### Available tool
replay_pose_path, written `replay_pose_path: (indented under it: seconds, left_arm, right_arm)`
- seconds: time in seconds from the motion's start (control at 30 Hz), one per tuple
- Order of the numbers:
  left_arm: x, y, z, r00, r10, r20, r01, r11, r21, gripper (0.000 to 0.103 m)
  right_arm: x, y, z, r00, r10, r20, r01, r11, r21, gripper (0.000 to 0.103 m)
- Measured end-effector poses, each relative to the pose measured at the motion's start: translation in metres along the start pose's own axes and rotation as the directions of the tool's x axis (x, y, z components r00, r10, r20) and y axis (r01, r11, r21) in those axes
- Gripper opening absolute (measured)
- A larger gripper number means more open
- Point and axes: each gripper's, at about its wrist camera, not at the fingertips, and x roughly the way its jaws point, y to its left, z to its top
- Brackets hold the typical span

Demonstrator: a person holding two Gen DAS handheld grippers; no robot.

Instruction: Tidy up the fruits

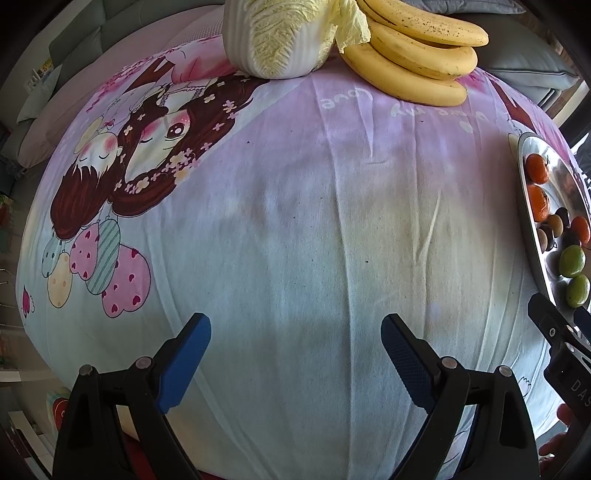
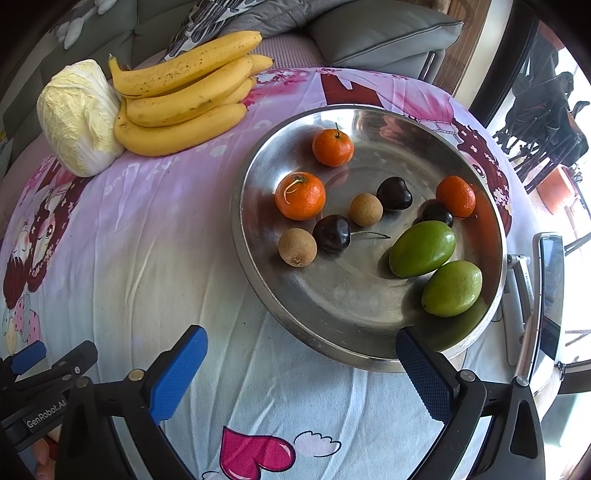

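Note:
A round metal tray [image 2: 258, 177] on the cloth-covered table holds three small oranges [image 2: 300, 196], two green fruits [image 2: 423, 249], three dark cherries [image 2: 331, 233] and two brown longans [image 2: 297, 247]. The tray also shows at the right edge of the left wrist view [image 1: 526, 206]. A bunch of bananas [image 2: 181, 107] [image 1: 413, 55] and a napa cabbage [image 2: 79, 118] [image 1: 277, 37] lie at the table's far side. My right gripper [image 2: 301, 369] is open and empty, just in front of the tray's near rim. My left gripper [image 1: 295, 354] is open and empty over bare cloth.
The table is covered by a pink and pale blue cartoon cloth [image 1: 295, 221]. A phone on a white stand [image 2: 550, 291] sits right of the tray. A grey sofa with cushions [image 2: 384, 33] stands behind the table. The left gripper shows at the lower left of the right wrist view [image 2: 48, 369].

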Motion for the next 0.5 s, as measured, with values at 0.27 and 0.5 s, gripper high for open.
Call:
replay_pose_path:
  seconds: [0.27,0.5]
  left_arm:
    - [0.0007,0.0002,-0.0003,1.000,0.000,-0.003,0.000,1.000,-0.002,0.094]
    - [0.0012,0.0006,0.0001,1.000,-0.001,-0.005,0.001,1.000,-0.002,0.094]
  right_arm:
    - [0.0003,0.0004,0.0002,1.000,-0.001,-0.003,0.001,1.000,-0.004,0.103]
    - [0.0008,0.0006,-0.0001,1.000,-0.002,-0.003,0.002,1.000,-0.005,0.103]
